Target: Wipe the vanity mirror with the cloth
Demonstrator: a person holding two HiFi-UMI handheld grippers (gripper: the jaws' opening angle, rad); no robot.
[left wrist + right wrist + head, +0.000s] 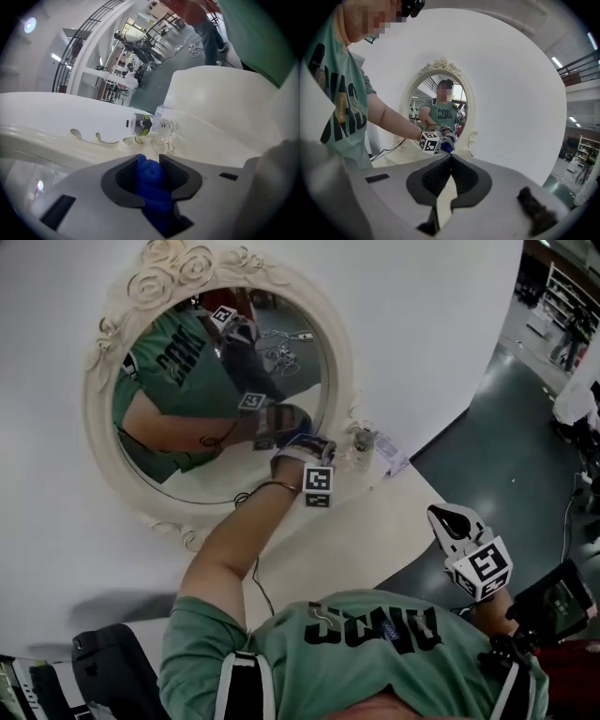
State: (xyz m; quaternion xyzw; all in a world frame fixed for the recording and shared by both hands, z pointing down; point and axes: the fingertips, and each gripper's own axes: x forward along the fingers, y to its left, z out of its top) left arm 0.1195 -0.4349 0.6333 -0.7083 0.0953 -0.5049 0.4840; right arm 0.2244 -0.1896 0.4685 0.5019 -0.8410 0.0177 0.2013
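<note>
The oval vanity mirror (187, 362) in its cream carved frame (101, 427) hangs on the white wall above a white vanity table (375, 535). My left gripper (317, 448) is at the mirror's lower right edge, shut on a bunched blue cloth (151, 180), which shows small by the glass (298, 439). My right gripper (450, 519) hangs well back at the right, beyond the table's edge, its jaws shut with nothing between them (451, 158). From there I see the mirror (440, 110) and the left gripper (440, 143) with the cloth (446, 148) at its lower rim.
A small bottle (362, 442) (143, 125) and a clear packet (390, 456) stand on the table right of the frame. A cable (258, 587) runs over the table. A black case (112, 662) is at lower left; dark floor (497, 427) lies to the right.
</note>
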